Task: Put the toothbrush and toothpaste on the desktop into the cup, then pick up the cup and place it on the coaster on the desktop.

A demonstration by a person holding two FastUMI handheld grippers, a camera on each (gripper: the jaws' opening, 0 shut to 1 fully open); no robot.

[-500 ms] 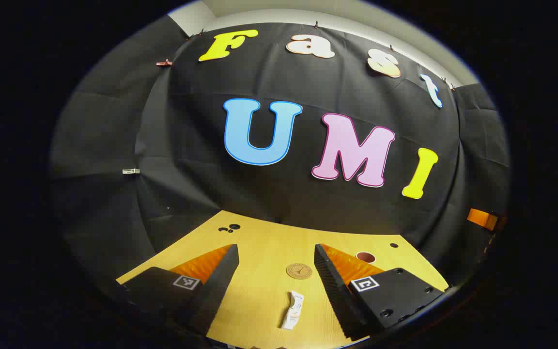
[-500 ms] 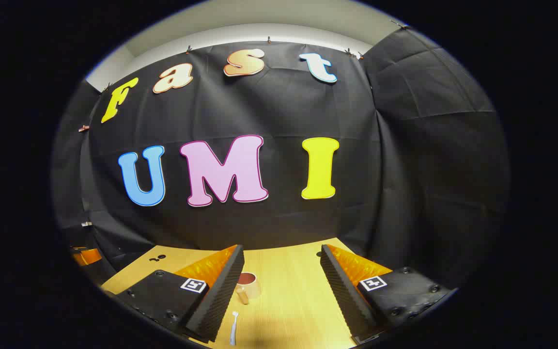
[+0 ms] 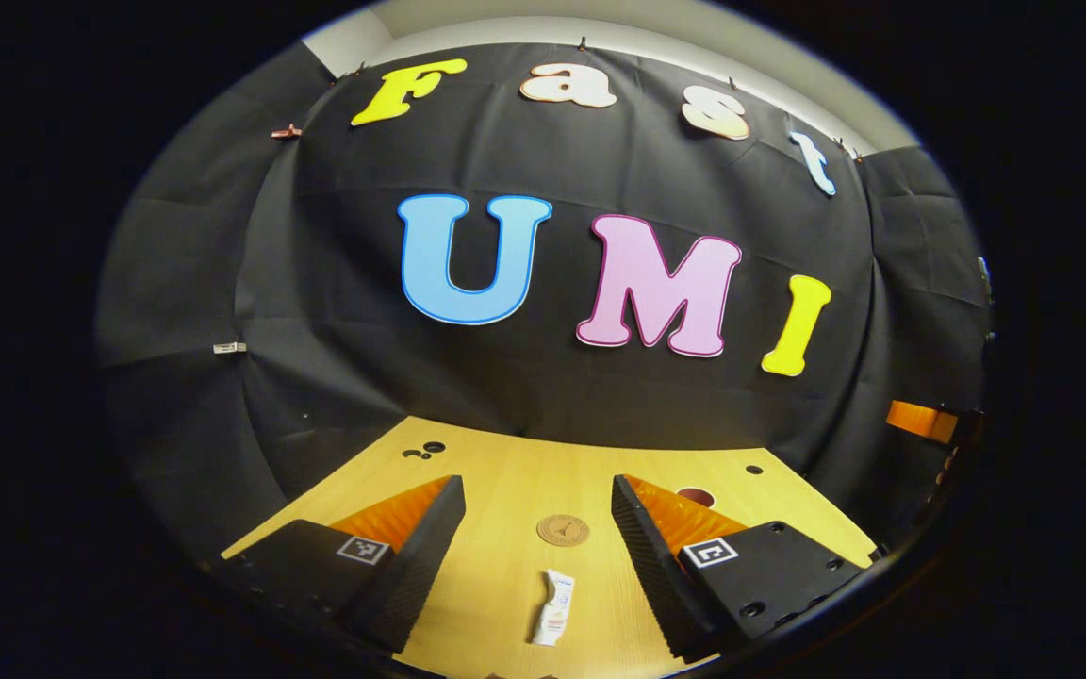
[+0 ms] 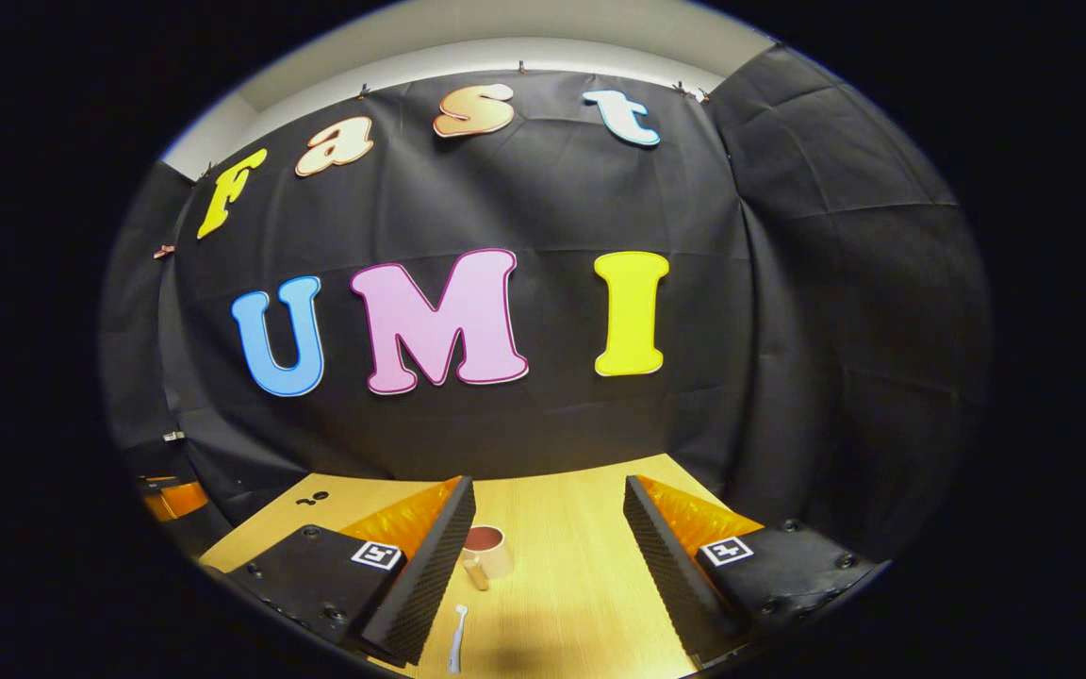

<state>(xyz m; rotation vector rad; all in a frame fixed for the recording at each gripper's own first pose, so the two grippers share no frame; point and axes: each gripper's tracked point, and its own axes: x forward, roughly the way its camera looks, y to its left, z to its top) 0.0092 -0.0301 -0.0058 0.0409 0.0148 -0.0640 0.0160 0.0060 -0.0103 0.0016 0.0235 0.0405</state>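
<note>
Between the left gripper (image 3: 535, 556)'s fingers, which stood wide apart and held nothing, the toothpaste (image 3: 553, 608) lay flat on the bench (image 3: 505, 481), low in the gap and a little toward the right finger. Its long axis ran roughly along the line of the fingers, tilted slightly, so the jaws would close across its narrow width. Just beyond it sat the round coaster (image 3: 563, 530), apart from the tube, and farther off the rim of the cup (image 3: 697, 494) peeped over the right finger.

The right gripper (image 4: 548, 556) was likewise spread wide and empty above the bench. Its toothbrush (image 4: 456, 638) lay close under the left finger, nearly in line with the fingers too, with the cup (image 4: 485, 554) standing upright just past it, beside that same finger's tip.

To my eye nothing had yet gone into the cup. The left gripper looked nearer the toothpaste, the right nearer the toothbrush; each would need to drop and, for the brush, shift left.
</note>
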